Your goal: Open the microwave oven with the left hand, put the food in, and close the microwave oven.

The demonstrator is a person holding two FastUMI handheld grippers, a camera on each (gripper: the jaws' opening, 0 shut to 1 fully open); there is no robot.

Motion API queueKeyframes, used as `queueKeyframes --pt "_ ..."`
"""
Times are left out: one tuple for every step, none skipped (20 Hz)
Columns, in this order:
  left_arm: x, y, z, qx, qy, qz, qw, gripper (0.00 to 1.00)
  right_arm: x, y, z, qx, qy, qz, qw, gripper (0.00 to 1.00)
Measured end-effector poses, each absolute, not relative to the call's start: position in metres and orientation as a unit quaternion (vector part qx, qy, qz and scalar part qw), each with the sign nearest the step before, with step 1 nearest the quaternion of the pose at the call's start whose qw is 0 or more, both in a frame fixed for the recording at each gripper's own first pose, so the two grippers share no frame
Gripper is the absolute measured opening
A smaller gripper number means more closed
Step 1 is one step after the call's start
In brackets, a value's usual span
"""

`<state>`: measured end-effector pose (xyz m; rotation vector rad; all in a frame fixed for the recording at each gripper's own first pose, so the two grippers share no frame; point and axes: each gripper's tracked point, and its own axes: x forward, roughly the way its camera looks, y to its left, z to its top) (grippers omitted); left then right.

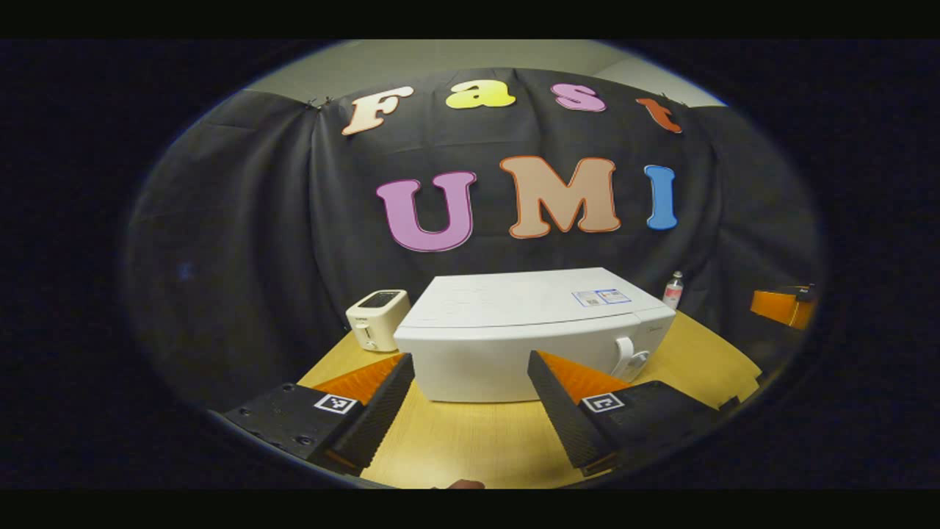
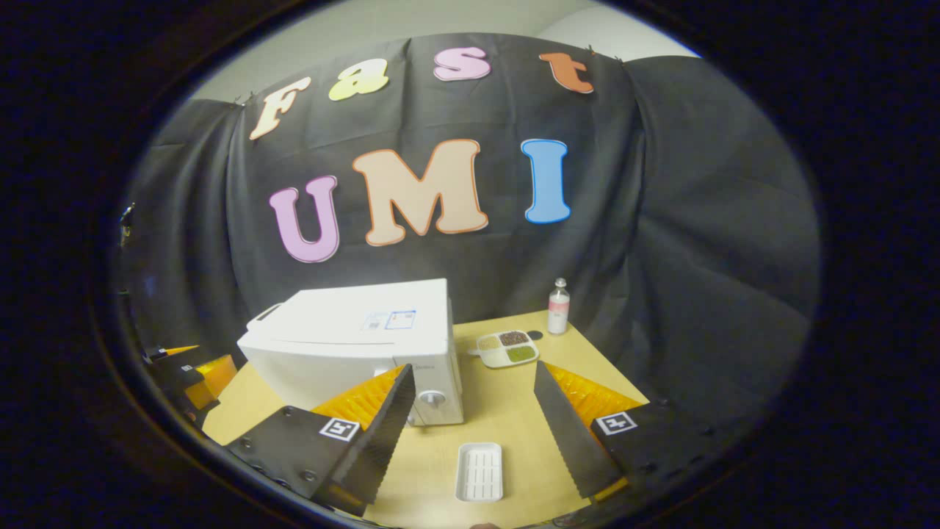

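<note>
The counter (image 2: 507,411) is carrying everything, and the microwave oven (image 1: 514,330) is sitting squarely in its middle with the door shut, so the opening step is not yet begun. Its long axis is running side to side across the counter, and in the left gripper view its front is facing the camera, with the handle (image 1: 626,356) standing upright at the right end of that front. The left hand-held gripper (image 1: 470,393) is hovering in front of it, released, fingers spread wide and holding nothing. The next move, as I judge it, is calling for that gripper to travel toward the handle and close on it before pulling.

The right hand-held gripper (image 2: 474,408) is likewise hanging released and empty. The food tray (image 2: 507,348), a divided dish with three fillings, is lying on the counter just beside the oven's control end, near a small bottle (image 2: 559,306). A ribbed white tray (image 2: 479,471) is lying nearer the camera, lengthwise toward it. A toaster (image 1: 377,318) is standing at the oven's other end.
</note>
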<state>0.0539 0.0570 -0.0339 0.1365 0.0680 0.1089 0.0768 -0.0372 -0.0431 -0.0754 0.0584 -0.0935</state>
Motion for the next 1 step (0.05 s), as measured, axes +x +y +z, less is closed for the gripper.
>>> queueKeyframes --pt "0.0528 0.0579 -0.033 0.066 0.032 0.054 0.996 0.95 0.0766 -0.033 -0.0389 -0.04 0.023 -0.042 0.998 0.92"
